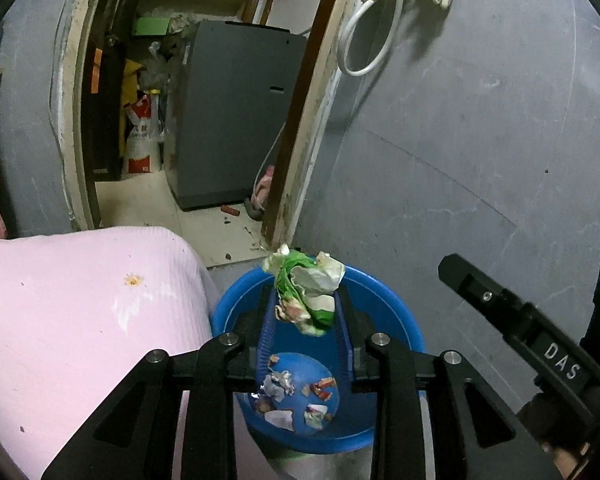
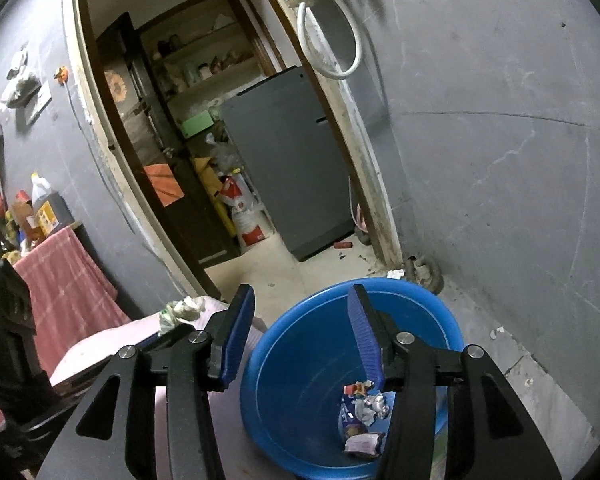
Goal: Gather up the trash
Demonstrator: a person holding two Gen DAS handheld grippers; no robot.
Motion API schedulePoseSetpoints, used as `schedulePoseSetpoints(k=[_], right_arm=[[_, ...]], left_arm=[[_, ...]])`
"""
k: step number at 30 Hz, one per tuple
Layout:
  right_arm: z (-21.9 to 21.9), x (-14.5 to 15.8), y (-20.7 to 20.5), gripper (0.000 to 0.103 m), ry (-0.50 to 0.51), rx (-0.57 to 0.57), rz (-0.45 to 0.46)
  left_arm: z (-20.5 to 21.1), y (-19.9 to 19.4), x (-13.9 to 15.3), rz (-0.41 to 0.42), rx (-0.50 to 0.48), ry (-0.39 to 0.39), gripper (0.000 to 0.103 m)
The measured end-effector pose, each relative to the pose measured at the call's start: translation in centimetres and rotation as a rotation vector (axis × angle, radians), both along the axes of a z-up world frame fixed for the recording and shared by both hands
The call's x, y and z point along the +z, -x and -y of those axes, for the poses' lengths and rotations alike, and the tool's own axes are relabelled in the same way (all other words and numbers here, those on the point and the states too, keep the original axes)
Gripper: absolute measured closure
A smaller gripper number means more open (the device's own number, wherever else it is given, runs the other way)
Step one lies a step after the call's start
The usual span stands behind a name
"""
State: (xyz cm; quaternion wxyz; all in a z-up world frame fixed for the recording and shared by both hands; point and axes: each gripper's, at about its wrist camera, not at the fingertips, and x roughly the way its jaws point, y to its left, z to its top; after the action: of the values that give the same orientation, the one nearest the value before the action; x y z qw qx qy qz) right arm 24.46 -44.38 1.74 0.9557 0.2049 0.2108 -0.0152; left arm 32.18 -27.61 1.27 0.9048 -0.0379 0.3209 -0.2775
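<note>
The left hand-held gripper (image 1: 305, 312) is pinching a crumpled green-and-white wrapper (image 1: 306, 292) over the round blue plastic basin (image 1: 396, 312); released off-centre, it could be landing on the floor. The right hand-held gripper (image 2: 300, 336) is hanging spread, empty.

At the lower right of the left wrist view, the white letters "DAS" stand on the black body of the right gripper (image 1: 562, 358). In the doorway, upper left of the same view, a white and red plastic sack (image 1: 142, 140) carries dark printed characters, but they are too small to read. No other text is readable in either view.
</note>
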Motion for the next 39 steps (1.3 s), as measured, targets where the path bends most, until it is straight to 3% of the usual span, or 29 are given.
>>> schedulePoseSetpoints(k=[3, 8, 17, 20, 25, 27, 31, 39], right_arm=[[0.0, 0.0, 0.1, 0.054, 0.001, -0.002, 0.002], [0.1, 0.0, 0.1, 0.053, 0.001, -0.006, 0.005], [0.1, 0.5, 0.6, 0.048, 0.03, -0.027, 0.026], [-0.1, 0.8, 0.8, 0.036, 0.046, -0.032, 0.033], [-0.5, 1.3, 0.9, 0.022, 0.077, -0.043, 0.04], [-0.8, 1.6, 1.1, 0.016, 0.094, -0.053, 0.048], [-1.3, 2.1, 1.4, 0.0, 0.123, -0.062, 0.061], [-2.1, 2.8, 2.1, 0.0, 0.166, -0.054, 0.085]], left_arm=[[-0.1, 0.0, -0.2, -0.008, -0.004, -0.001, 0.068], [-0.5, 0.1, -0.1, -0.004, 0.004, 0.001, 0.066], [-3.2, 0.8, 1.5, 0.062, 0.08, 0.018, 0.046], [-4.6, 1.1, 2.3, 0.091, 0.11, 0.015, 0.032], [-6.8, 1.4, 3.4, 0.12, 0.157, 0.016, 0.027], [-7.4, 1.7, 3.7, 0.131, 0.177, 0.004, 0.015], [-8.8, 2.6, 4.2, 0.182, 0.221, 0.009, 0.008], [-11.2, 3.8, 5.1, 0.207, 0.263, 0.023, 0.007]])
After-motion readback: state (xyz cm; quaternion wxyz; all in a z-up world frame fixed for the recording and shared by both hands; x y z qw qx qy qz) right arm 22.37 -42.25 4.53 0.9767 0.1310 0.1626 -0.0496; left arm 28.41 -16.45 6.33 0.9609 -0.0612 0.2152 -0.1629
